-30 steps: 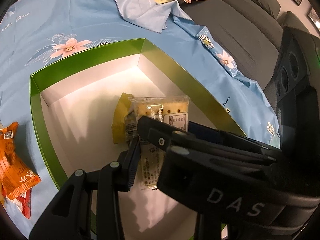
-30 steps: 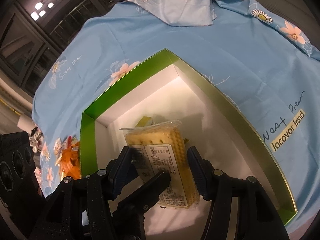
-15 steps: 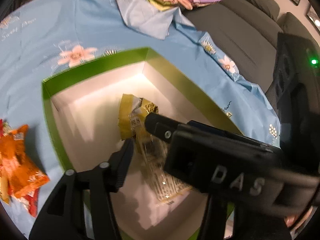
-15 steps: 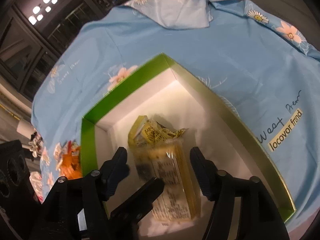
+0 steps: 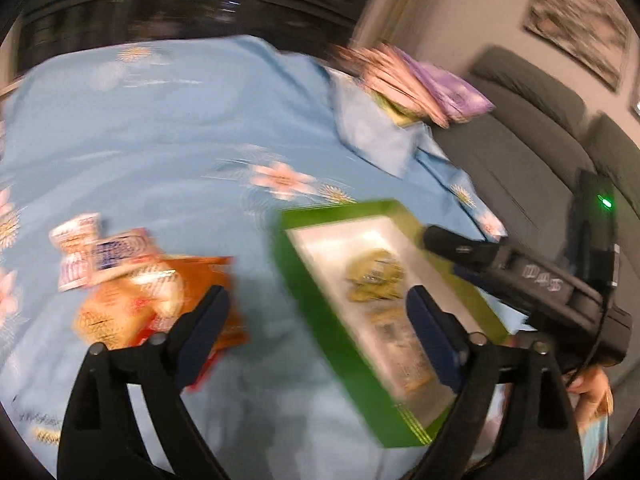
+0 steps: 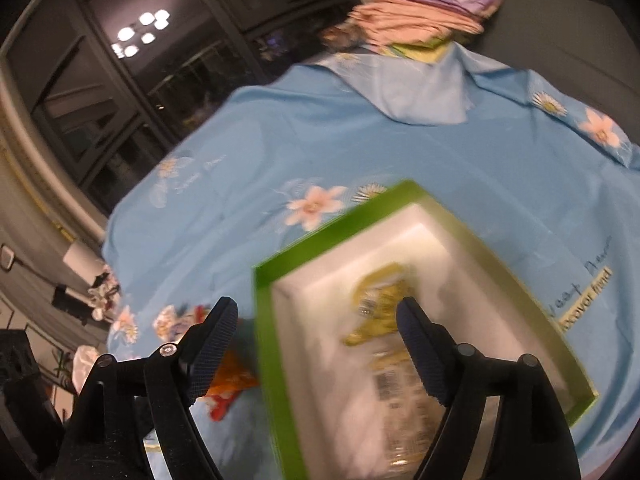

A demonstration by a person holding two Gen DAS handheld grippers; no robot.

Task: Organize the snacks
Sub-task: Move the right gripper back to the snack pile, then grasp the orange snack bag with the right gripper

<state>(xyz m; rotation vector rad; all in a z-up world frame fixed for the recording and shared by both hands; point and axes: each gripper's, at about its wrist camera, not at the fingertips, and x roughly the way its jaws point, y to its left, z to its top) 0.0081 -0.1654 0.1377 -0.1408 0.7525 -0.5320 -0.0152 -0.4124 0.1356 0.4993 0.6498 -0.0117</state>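
A green box (image 5: 320,312) (image 6: 264,280) with a white inside lies on the blue floral cloth. In it rest a crumpled yellow-green packet (image 5: 374,280) (image 6: 380,312) and a clear cracker packet (image 5: 404,356) (image 6: 400,400). My left gripper (image 5: 320,332) hovers over the box's left wall, its jaws opening with nothing held. My right gripper (image 6: 318,340) hangs above the box, jaws also opening and empty. Several orange and white snack packets (image 5: 132,300) (image 6: 228,384) lie on the cloth left of the box. Both views are blurred.
The right gripper's black body (image 5: 536,280) crosses the box's far right side, with a person's hand (image 5: 592,384) behind it. Folded cloths (image 5: 408,92) (image 6: 432,12) are stacked at the table's back. A grey sofa (image 5: 520,140) stands to the right.
Both grippers have opened and let go of the cracker packet, which now lies in the box. Both have lifted and pulled back; the left one swung left towards the orange packets.
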